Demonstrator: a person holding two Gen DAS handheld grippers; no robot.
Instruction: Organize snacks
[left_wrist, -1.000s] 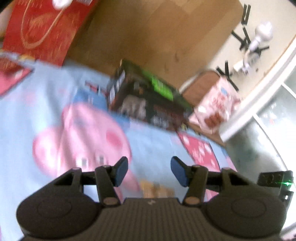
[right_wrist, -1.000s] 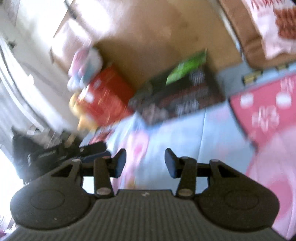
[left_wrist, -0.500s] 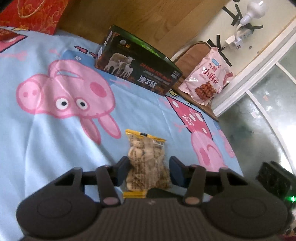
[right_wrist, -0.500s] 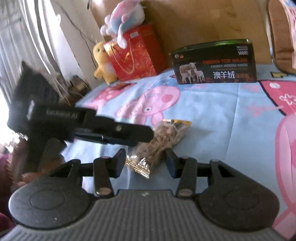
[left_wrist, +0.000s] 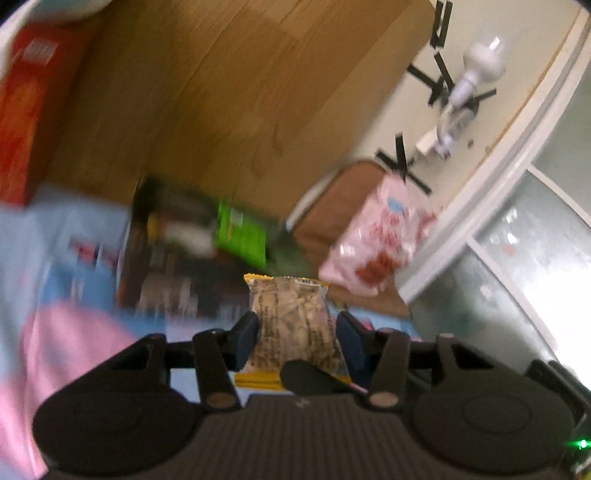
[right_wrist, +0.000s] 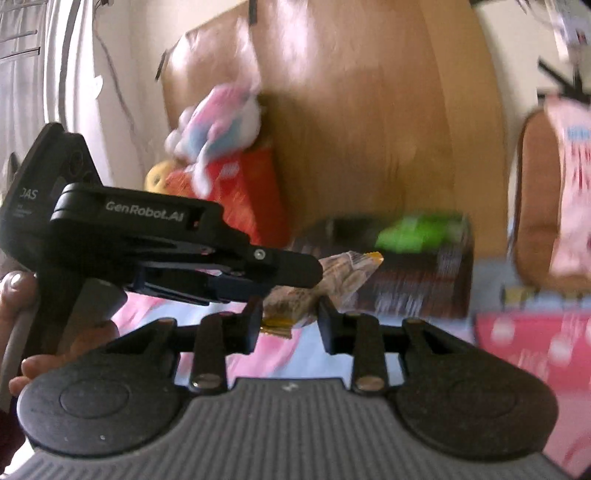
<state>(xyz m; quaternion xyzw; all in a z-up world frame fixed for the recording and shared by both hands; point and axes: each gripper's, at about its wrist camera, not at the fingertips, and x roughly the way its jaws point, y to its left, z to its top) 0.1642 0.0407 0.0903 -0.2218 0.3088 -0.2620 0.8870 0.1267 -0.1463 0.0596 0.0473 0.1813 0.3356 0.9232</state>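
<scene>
We see one clear snack packet (left_wrist: 291, 325), yellow at both ends and full of pale brown pieces, lifted off the blue cartoon-print bedspread (left_wrist: 55, 251) and held between both tools. The left gripper (left_wrist: 297, 332) pinches it across its width, a blue pad pressed on each long side. The right gripper (right_wrist: 290, 317) has just been closing its jaws and now pinches the packet's lower end, where the wrapper bunches between its pads.

At the far edge of the bedspread, against the wooden headboard (left_wrist: 229, 96), lies a dark box (left_wrist: 184, 258) with a green patch on top; it is too blurred for us to tell whether it is open or what it holds. Just past the far right corner a pink snack bag (left_wrist: 380, 243) stands on a brown chair (left_wrist: 325, 210).

Only the left wrist view shows the white lamp (left_wrist: 476, 70) taped to the wall and the frosted glass (left_wrist: 535, 258) at the right, plus one dark finger of the right gripper crossing the packet's lower end. Only the right wrist view shows the left gripper from the side, the hand (right_wrist: 22, 295) that holds it, a pastel plush toy (right_wrist: 221, 122) on top of a red gift bag (right_wrist: 251, 192) at the far left corner, a yellow toy (right_wrist: 157, 177) beside it, and the curtain (right_wrist: 33, 62).
</scene>
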